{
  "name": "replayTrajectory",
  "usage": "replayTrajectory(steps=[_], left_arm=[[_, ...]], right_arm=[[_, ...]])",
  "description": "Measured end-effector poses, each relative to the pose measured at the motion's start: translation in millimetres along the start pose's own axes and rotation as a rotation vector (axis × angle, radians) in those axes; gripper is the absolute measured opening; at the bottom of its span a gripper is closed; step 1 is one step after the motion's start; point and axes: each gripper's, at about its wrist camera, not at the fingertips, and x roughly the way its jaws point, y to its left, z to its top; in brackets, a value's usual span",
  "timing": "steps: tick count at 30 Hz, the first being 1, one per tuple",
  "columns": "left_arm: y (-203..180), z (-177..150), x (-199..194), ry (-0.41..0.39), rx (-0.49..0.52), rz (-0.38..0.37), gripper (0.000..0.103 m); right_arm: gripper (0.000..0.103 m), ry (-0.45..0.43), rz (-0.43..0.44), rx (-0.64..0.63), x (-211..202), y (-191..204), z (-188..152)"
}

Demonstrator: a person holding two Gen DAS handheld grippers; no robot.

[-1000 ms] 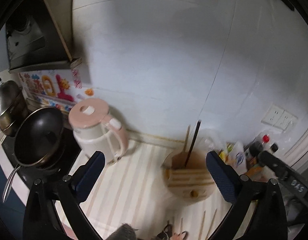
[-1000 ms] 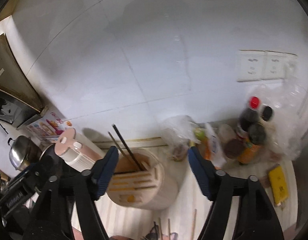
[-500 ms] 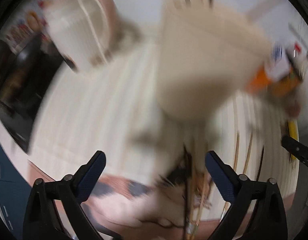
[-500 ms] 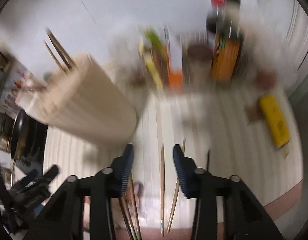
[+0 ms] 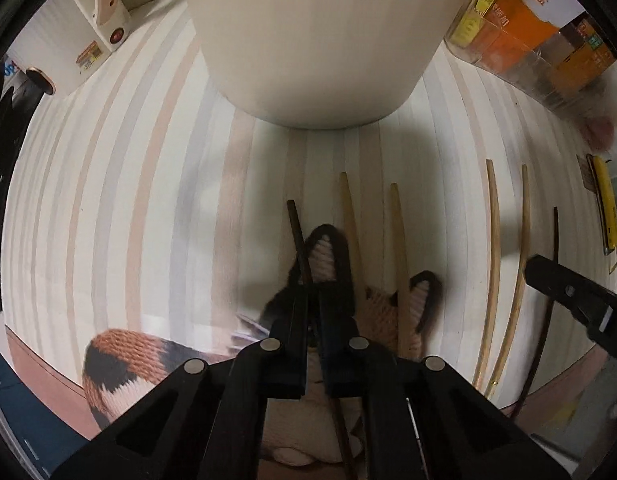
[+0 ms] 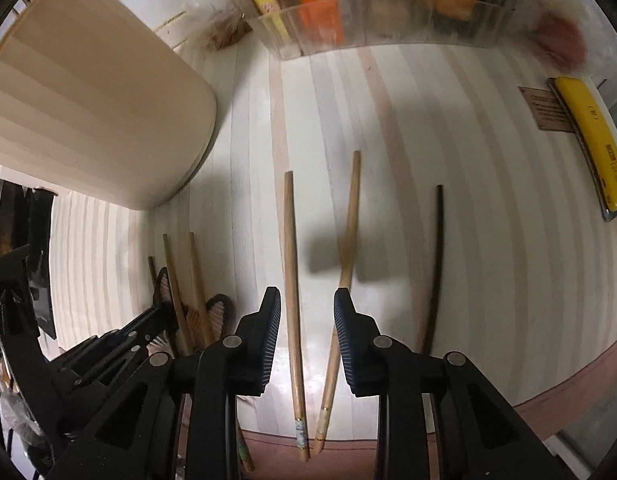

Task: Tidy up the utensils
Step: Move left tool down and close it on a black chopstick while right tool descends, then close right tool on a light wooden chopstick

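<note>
Several chopsticks lie on the striped counter. In the left wrist view my left gripper (image 5: 313, 304) is shut on a dark chopstick (image 5: 295, 228) that rests over a knitted cat mat (image 5: 384, 308), beside two light wooden chopsticks (image 5: 350, 216). In the right wrist view my right gripper (image 6: 307, 308) is open, its jaws on either side of a light wooden chopstick (image 6: 291, 248); another light chopstick (image 6: 348, 232) and a dark one (image 6: 436, 256) lie to its right. The cream utensil holder (image 5: 308, 40) stands just behind; it also shows in the right wrist view (image 6: 88, 120).
A clear bin of orange and yellow packets (image 6: 372, 12) stands at the back. A yellow flat object (image 6: 592, 140) lies at the right. A pink-and-white kettle (image 5: 96, 20) is at the left. The counter's front edge (image 6: 548, 400) is close below the grippers.
Both grippers have dropped from facing the wall down to the counter. The left has shut on the dark chopstick. The right has narrowed around a light chopstick.
</note>
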Motion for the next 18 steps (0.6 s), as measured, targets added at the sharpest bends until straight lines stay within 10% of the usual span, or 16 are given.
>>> replayTrajectory(steps=[9,11,18], left_arm=[[50,-1,8,-0.011,0.002,0.101,0.003],[58,-1,11,0.0,-0.015,0.072,0.003],[99,-7,19,0.056,-0.152,-0.139,0.007]], right_arm=[[0.024,0.049,-0.099,-0.065,37,27,9],[0.006,0.047,-0.149,-0.105,40,36,6],[0.007,0.113,-0.119,-0.153,41,49,-21]])
